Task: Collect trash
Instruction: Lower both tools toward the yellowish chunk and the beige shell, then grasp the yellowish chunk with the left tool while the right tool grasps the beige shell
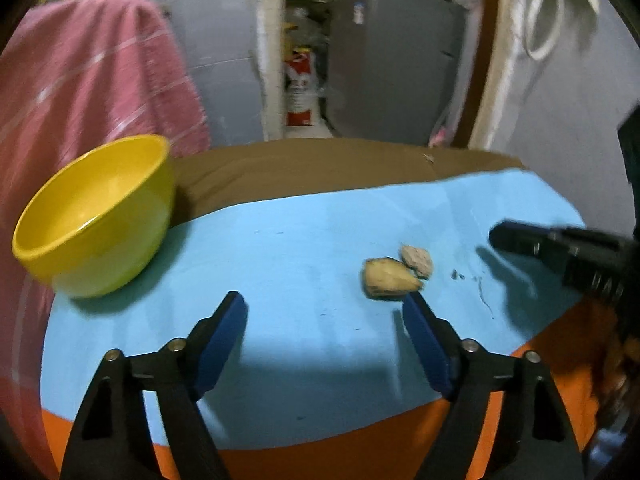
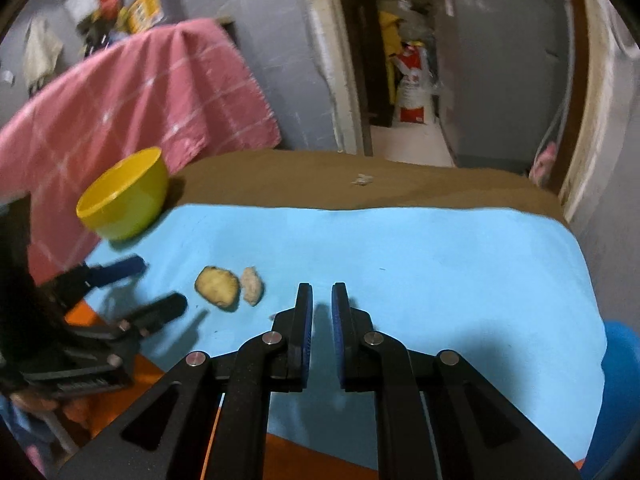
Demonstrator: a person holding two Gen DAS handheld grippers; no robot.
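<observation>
Two beige scraps of trash lie side by side on the light blue mat [image 1: 300, 240]: a larger yellowish piece [image 1: 386, 278] [image 2: 217, 287] and a smaller pale piece [image 1: 418, 260] [image 2: 252, 285]. An empty yellow bowl [image 1: 92, 216] [image 2: 126, 196] stands at the mat's far left corner. My left gripper [image 1: 324, 312] [image 2: 158, 286] is open and empty, its right finger just in front of the larger scrap. My right gripper [image 2: 322, 304] [image 1: 508, 236] is nearly closed with a narrow gap, empty, to the right of the scraps.
A brown cloth [image 2: 360, 184] covers the table's far part, with a small white crumb [image 2: 362, 179] on it. A pink checked towel [image 1: 88, 76] hangs behind the bowl. An orange surface [image 1: 360, 452] lies at the near edge. A grey fridge [image 1: 392, 64] stands beyond the doorway.
</observation>
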